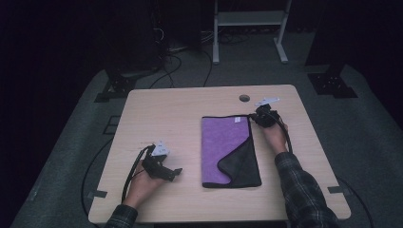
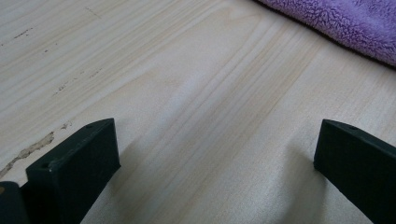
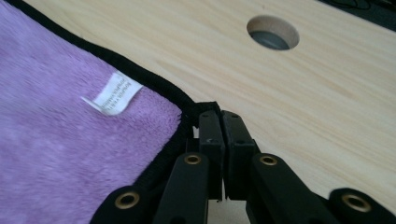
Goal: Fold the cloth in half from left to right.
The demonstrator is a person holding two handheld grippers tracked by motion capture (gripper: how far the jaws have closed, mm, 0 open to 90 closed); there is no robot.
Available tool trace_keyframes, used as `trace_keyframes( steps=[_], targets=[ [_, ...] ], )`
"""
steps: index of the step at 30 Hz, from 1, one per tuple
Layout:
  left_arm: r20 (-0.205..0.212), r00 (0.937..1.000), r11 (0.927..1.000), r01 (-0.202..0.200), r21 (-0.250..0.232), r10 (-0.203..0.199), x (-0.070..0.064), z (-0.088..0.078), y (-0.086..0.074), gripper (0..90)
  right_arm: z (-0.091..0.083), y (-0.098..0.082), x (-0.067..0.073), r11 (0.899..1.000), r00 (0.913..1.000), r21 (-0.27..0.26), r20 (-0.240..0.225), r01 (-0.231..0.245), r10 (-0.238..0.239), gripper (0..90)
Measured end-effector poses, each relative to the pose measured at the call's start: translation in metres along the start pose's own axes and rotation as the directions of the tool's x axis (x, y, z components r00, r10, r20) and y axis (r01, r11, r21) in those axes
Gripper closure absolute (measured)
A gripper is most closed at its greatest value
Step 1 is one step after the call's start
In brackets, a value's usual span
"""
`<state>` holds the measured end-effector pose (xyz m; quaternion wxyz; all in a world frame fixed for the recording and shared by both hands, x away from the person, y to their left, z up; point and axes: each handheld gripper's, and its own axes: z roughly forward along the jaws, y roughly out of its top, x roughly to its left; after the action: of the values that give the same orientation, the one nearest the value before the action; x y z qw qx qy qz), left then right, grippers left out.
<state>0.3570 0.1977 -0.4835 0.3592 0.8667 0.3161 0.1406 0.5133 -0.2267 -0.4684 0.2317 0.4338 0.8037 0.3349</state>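
Wood table [image 1: 157, 118] w/ round hole [image 1: 244, 98]; metal stand [image 1: 249, 19] behind.

label print [image 3: 112, 99] — too small, blurred

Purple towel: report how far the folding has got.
Done: the purple towel lies folded in a narrow rectangle on the table, its near right corner turned back to show the grey side. In hand: the right gripper is shut on the far right corner by the black hem. The left gripper rests open on bare wood. Left: probably another fold.
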Motion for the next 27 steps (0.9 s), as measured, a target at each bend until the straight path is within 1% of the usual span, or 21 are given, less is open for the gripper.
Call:
trace_keyframes(
  steps=[2,5,6,8,9,11,12,13,16,17,18,19,20,21,22,24,27],
  targets=[
    [-0.001,1.0,1.0,0.0,0.0,0.0,0.0,0.0,0.0,0.0,0.004,-0.002,0.0,1.0,0.9999,0.01,0.007,0.011,-0.011,87.4],
    [-0.001,1.0,1.0,-0.001,0.0,0.001,0.0,0.0,0.0,0.0,0.007,-0.004,0.0,1.0,0.9999,0.016,0.014,0.005,-0.005,86.3],
    [0.0,1.0,1.0,0.0,0.0,0.0,0.0,0.0,0.0,0.0,0.007,-0.004,0.0,1.0,0.9999,0.009,0.012,-0.002,0.002,82.0],
    [0.0,1.0,1.0,0.0,0.001,0.0,0.0,0.0,0.0,0.0,0.006,-0.005,-0.002,1.0,0.9994,-0.003,0.027,-0.022,0.023,66.2],
    [0.0,1.0,1.0,0.0,0.0,0.0,0.0,0.0,0.0,0.0,0.005,-0.005,-0.003,0.999,0.9992,-0.007,0.02,-0.034,0.034,64.2],
    [0.0,1.0,1.0,0.0,0.001,0.0,0.0,0.0,0.0,0.0,0.0,-0.005,-0.005,0.999,0.9988,-0.017,0.024,-0.042,0.042,59.6],
    [0.0,1.0,1.0,0.0,0.0,0.0,0.0,0.0,0.0,0.0,-0.002,-0.005,-0.007,0.999,0.9988,-0.022,0.017,-0.045,0.045,57.9],
    [0.0,1.0,1.0,0.0,0.0,0.0,0.0,0.0,0.0,0.0,-0.004,-0.005,-0.008,0.998,0.9983,-0.026,0.007,-0.058,0.058,57.4],
    [0.0,1.0,1.0,0.0,0.0,0.0,0.0,0.0,0.0,0.0,-0.014,-0.006,-0.008,0.997,0.9967,-0.032,-0.034,-0.074,0.073,53.9],
    [0.0,1.0,1.0,0.0,0.0,0.0,0.0,0.0,0.0,0.0,-0.018,-0.007,-0.007,0.995,0.9955,-0.045,-0.047,-0.085,0.083,53.7],
    [0.0,1.0,1.0,0.0,0.0,0.0,0.0,0.0,0.0,0.0,-0.023,-0.009,-0.004,0.993,0.993,-0.057,-0.069,-0.1,0.096,52.6],
    [0.0,1.0,1.0,0.0,0.0,0.0,0.0,0.0,0.0,0.0,-0.026,-0.011,-0.002,0.993,0.9921,-0.062,-0.077,-0.104,0.099,51.7],
    [0.0,1.0,1.0,0.0,0.0,0.0,0.0,0.0,0.0,0.0,-0.029,-0.012,-0.001,0.993,0.992,-0.061,-0.085,-0.098,0.093,50.1],
    [0.0,1.0,1.0,0.0,0.0,0.0,0.0,0.0,0.0,0.0,-0.031,-0.011,0.002,0.995,0.9924,-0.048,-0.089,-0.09,0.085,48.9],
    [0.0,1.0,1.0,0.0,0.0,0.0,0.0,0.0,0.0,0.0,-0.034,-0.011,0.004,0.996,0.9932,-0.047,-0.087,-0.081,0.076,48.3],
    [-0.001,1.0,1.0,0.001,0.0,-0.001,0.0,0.0,0.0,0.0,-0.042,-0.012,0.009,0.995,0.9919,-0.059,-0.107,-0.074,0.068,47.0],
    [-0.001,1.0,1.0,0.001,0.002,-0.001,0.0,0.0,0.0,0.0,-0.051,-0.014,0.015,0.996,0.9905,-0.056,-0.125,-0.066,0.058,45.9]
  ],
)
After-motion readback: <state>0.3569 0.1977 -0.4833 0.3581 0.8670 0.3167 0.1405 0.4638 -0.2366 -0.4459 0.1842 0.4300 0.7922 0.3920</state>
